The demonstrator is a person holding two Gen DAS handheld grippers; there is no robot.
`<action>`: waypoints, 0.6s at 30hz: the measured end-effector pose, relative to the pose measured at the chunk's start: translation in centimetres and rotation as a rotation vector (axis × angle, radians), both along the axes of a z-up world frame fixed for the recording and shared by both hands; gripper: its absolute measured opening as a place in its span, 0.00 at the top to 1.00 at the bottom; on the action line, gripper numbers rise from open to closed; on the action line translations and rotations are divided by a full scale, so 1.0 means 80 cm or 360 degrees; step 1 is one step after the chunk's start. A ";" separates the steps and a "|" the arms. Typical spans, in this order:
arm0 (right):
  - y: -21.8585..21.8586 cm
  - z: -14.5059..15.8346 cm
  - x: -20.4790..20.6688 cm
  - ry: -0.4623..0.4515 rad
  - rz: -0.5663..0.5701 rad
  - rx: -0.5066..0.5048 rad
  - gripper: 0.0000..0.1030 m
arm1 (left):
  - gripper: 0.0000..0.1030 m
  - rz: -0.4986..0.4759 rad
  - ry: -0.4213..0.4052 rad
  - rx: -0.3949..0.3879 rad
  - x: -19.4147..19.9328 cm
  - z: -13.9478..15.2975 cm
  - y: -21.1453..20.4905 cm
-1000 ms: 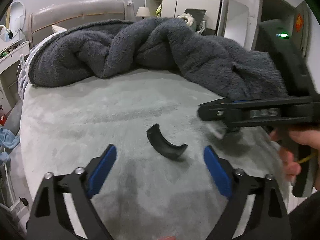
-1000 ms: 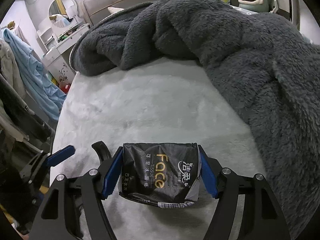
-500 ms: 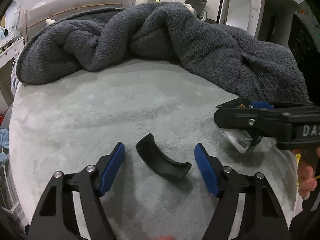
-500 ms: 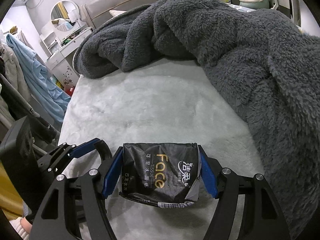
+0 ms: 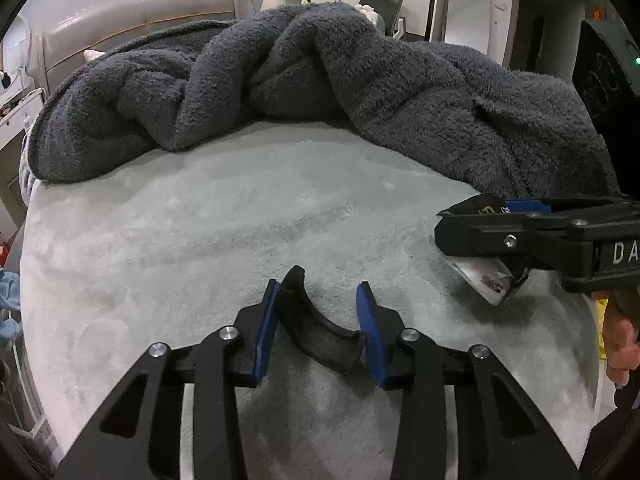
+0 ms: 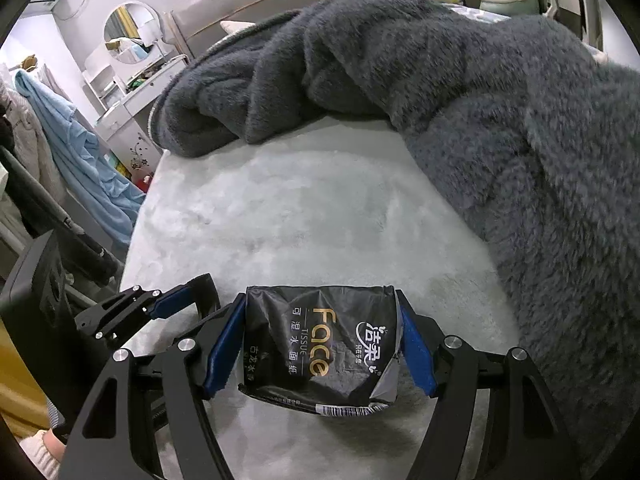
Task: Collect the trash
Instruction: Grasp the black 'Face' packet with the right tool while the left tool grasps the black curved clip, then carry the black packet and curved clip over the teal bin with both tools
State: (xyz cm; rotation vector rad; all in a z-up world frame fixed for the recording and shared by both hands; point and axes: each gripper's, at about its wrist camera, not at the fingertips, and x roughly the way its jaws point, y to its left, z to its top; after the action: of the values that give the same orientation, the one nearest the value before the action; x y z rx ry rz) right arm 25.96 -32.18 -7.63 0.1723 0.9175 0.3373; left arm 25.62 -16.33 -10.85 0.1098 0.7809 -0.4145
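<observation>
I am working over a bed (image 5: 224, 232) covered in a pale grey plush sheet, in a bedroom.

Nearest to me in the left wrist view, my left tongs (image 5: 320, 320) sit low over the sheet and their blue pads (image 5: 265, 332) are closing around a curved black plastic piece (image 5: 316, 328). The piece lies between the pads; the left pad is against its upper end and the right pad is at its lower end, though I cannot tell how firmly they press.

In the right wrist view, my right tongs (image 6: 320, 344) are clamped on a black tissue packet (image 6: 320, 348), one blue pad on each side of it. The packet is crumpled, with a torn silvery corner and a barcode strip along its near edge, and it is held just above the sheet. The left tongs show at the left of that view, just beside the right ones.

From the left view the right tongs come in from the right edge, with a person's hand (image 5: 620, 344) behind them.

Farther off, a dark grey fleece blanket (image 5: 320, 80) is heaped across the bed. Beyond it stand a padded beige headboard (image 5: 140, 16), a white dressing table with a round mirror (image 6: 128, 32), and a light blue garment (image 6: 80, 160) hanging at the bedside.
</observation>
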 end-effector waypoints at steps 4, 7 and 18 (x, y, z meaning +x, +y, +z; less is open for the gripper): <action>0.010 0.014 -0.002 -0.0021 0.0027 0.0020 0.31 | 0.60 0.0040 -0.0006 -0.0036 -0.007 0.011 0.013; 0.021 0.024 -0.006 -0.0034 0.0051 0.0030 0.31 | 0.60 0.0081 -0.0006 -0.0045 -0.014 0.016 0.025; 0.070 0.042 -0.024 -0.0065 0.0144 0.0021 0.31 | 0.60 0.0237 -0.0058 -0.0125 -0.042 0.054 0.069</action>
State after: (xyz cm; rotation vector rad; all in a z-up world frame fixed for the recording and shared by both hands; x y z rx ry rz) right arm 24.05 -26.54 -4.24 0.1360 0.8844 0.4292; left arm 22.26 -10.79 -6.54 -0.0141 0.7306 -0.3008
